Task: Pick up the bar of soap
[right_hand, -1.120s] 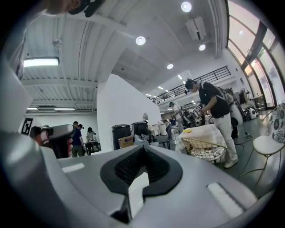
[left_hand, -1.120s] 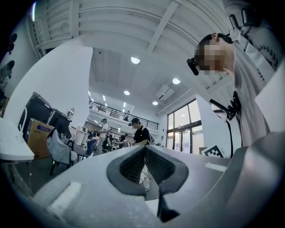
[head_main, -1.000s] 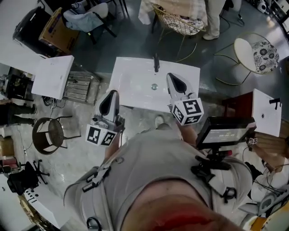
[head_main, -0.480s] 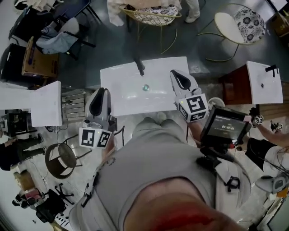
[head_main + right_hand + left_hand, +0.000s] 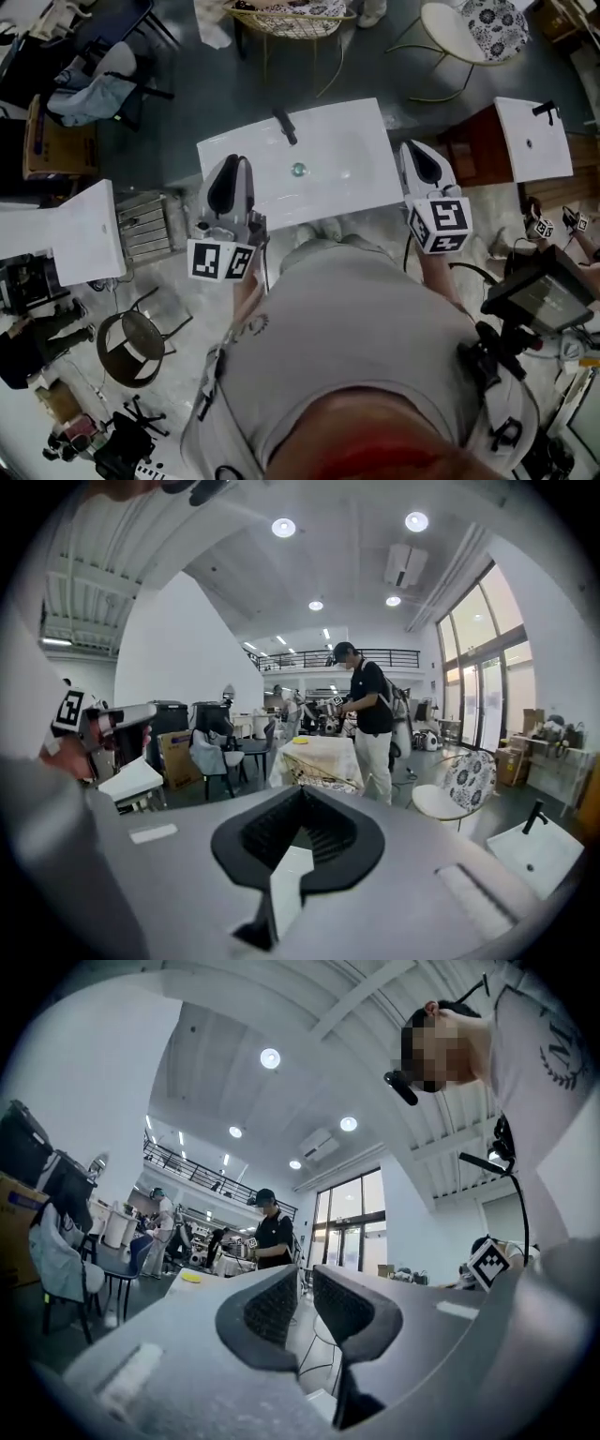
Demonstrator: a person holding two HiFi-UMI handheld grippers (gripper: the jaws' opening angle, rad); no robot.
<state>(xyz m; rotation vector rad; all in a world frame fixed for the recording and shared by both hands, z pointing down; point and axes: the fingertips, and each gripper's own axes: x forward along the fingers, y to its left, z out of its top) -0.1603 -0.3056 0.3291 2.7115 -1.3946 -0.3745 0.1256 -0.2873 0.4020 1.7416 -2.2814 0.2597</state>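
Finds no bar of soap in any view; cannot place it on the white sink top (image 5: pixel 361 141) or anywhere beside it. Notes only a dark faucet (image 5: pixel 284 126) and a round drain (image 5: pixel 298 170) on that top.

Records the left gripper (image 5: pixel 232 165) at the top's near left corner in the head view. Finds its jaws a narrow slit apart after just opening a little, with nothing between the pads. Records the right gripper (image 5: pixel 415 153) just beside the top's right edge, its jaws closed tip to tip and empty. Notes both gripper views aimed out across the room, not down at the basin.

Judges the step as search and approach, with the task barely begun.

- Recommends locating the soap first, by tipping one gripper down toward the surface.
- Advises using one gripper only and spreading its jaws well wider than the bar before descending; judges neither present opening sufficient.
- Advises coming in from above, pads square across the bar's narrower sides and seated low.
- Expects a hard, slick bar, liable to squirt out under a skewed or heavy squeeze.
- Calls for a slow, even closure and a straight lift, with the idle gripper kept well apart from the faucet.
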